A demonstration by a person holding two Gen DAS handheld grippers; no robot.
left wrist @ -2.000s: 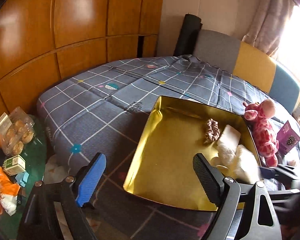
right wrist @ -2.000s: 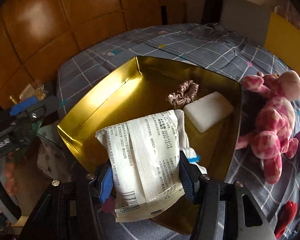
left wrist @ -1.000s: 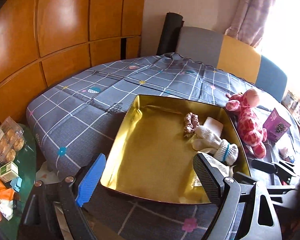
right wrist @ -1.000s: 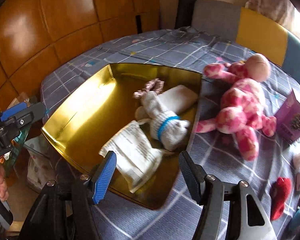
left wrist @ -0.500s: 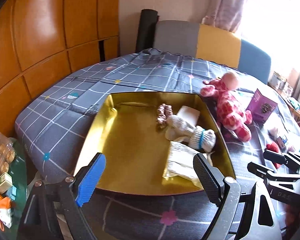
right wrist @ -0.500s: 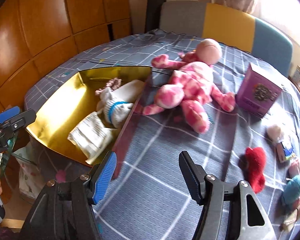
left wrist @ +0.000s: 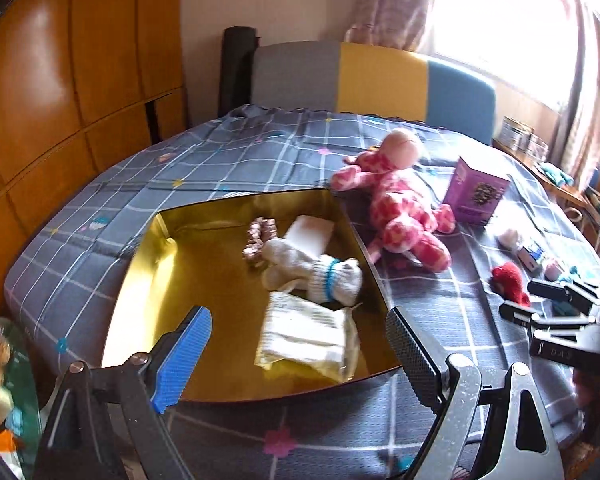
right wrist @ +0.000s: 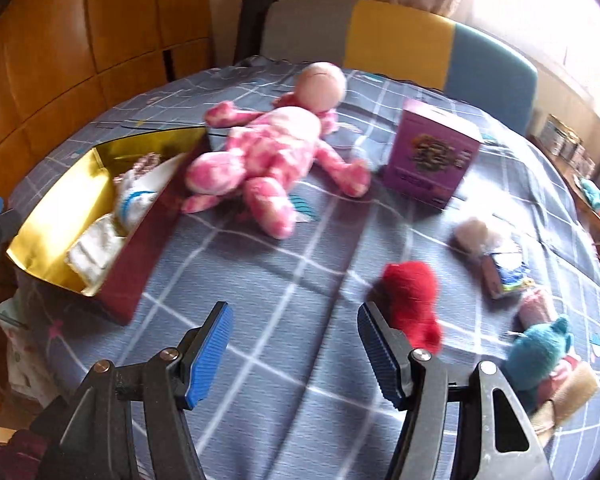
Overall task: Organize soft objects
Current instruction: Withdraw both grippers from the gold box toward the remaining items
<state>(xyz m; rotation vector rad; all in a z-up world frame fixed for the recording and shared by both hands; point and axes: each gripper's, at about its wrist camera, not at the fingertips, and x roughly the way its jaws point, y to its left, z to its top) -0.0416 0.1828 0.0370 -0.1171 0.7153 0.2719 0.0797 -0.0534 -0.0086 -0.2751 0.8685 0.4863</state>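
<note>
Over the bed (right wrist: 284, 280), both my right gripper (right wrist: 294, 346) and left gripper (left wrist: 300, 356) hang released, empty, near the gold tray (left wrist: 140, 280).

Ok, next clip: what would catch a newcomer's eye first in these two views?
Probably the big pink spotted plush giraffe sprawled on the grey checked bedcover, right beside the shiny gold-lined box. That box already holds a white sock bundle with a blue band, a white printed packet and a pinkish scrunchie. Nearer the open, empty right gripper lies a small red plush toy, with an upright purple carton behind.
</note>
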